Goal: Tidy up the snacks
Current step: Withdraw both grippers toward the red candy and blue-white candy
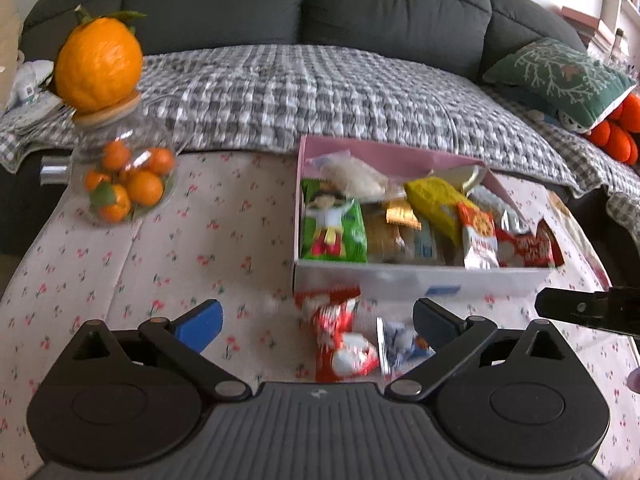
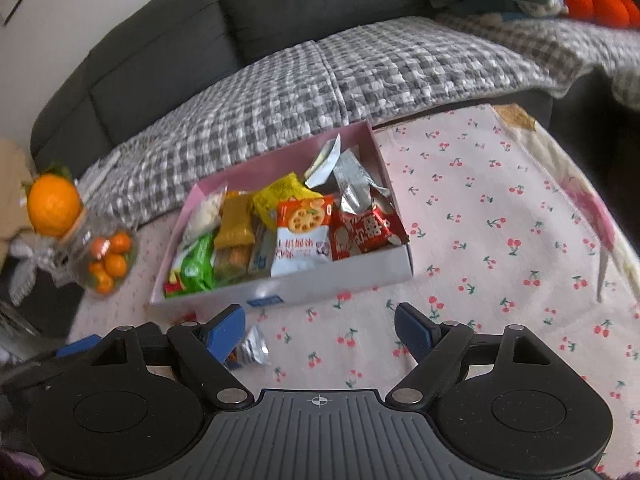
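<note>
Over tablecloth, left gripper point(image 1: 316, 322) wide, empty

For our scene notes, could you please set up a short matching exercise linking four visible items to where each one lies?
1. big orange citrus fruit
2. green snack packet
3. red-and-white snack packet
4. green embroidered cushion

A. on the dark sofa
B. on the cherry-print tablecloth, in front of the box
C. on the round glass jar's wooden lid
D. inside the pink-lined cardboard box

Pairs: 1-C, 2-D, 3-B, 4-A
</note>
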Demonstrator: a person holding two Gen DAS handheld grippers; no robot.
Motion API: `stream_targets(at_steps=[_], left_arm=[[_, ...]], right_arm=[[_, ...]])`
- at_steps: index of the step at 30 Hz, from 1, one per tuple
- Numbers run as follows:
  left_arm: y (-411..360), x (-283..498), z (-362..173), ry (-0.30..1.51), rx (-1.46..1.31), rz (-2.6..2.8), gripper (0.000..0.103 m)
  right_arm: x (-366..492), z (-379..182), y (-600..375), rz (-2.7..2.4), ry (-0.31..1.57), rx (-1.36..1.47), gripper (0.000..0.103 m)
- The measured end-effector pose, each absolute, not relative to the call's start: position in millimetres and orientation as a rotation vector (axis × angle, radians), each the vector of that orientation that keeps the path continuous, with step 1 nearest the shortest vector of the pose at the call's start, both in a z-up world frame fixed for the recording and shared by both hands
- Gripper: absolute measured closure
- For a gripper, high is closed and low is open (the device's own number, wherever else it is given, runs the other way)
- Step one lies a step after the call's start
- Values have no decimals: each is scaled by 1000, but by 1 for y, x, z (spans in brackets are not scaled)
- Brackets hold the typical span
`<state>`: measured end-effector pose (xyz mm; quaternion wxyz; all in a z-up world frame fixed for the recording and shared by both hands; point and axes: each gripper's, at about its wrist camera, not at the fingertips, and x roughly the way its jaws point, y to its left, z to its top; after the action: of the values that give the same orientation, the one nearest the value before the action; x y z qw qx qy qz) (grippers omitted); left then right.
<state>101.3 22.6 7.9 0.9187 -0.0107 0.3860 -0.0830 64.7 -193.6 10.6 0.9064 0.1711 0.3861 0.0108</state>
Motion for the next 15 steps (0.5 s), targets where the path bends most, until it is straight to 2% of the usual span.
stream_targets(at_steps=[3, 15], left_arm=[[26, 91, 6, 781, -16, -186, 1], [35, 65, -19, 756, 64, -243, 1]], right_arm=[[56, 8, -185, 33, 786, 279, 12], [36, -19, -182, 45, 790, 177, 11]])
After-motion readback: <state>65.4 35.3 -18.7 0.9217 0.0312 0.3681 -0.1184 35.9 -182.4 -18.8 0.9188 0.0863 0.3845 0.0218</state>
